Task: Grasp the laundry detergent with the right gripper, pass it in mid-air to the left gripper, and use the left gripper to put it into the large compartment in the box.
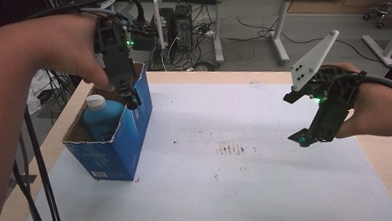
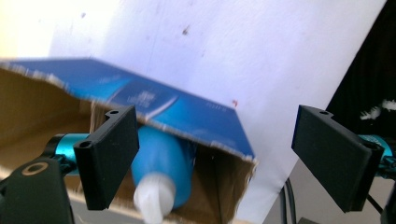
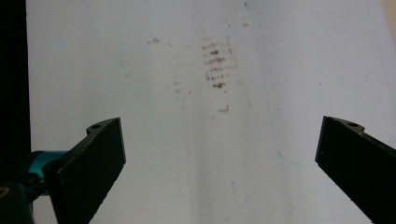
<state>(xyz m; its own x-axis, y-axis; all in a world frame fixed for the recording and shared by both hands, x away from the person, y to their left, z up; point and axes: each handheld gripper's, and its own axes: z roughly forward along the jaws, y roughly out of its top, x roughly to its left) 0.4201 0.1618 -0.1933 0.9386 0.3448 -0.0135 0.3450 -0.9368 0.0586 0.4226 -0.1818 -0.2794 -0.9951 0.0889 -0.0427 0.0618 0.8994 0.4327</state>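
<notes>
Right now the left hand-held gripper [image 1: 132,100] hangs over the open top of a blue cardboard box [image 1: 116,144] that stands at the left side of the desk [image 1: 237,189], which is covered with a white sheet marked by a patch of dark smudges [image 1: 230,149]. Its jaws point down at the box's far right corner, and in the left gripper view the left hand-held gripper [image 2: 229,158] has its two black jaws spread well apart with nothing pressed between the pads. Inside the box a blue bottle [image 1: 100,114] with a white cap [image 1: 95,101] stands leaning against the near wall; in the left gripper view the blue bottle [image 2: 163,163] lies just under the torn edge of the box [image 2: 177,112], its white cap [image 2: 152,200] nearest the camera and beside the left jaw, not touched by it. The right hand-held gripper [image 1: 301,138] is held well apart from the box, above the right side of the desk, its grey three-cornered plate [image 1: 314,60] pointing up. In the right gripper view the right hand-held gripper [image 3: 219,154] also has its jaws wide apart and empty, over the bare sheet with the smudges [image 3: 215,65] ahead.
</notes>
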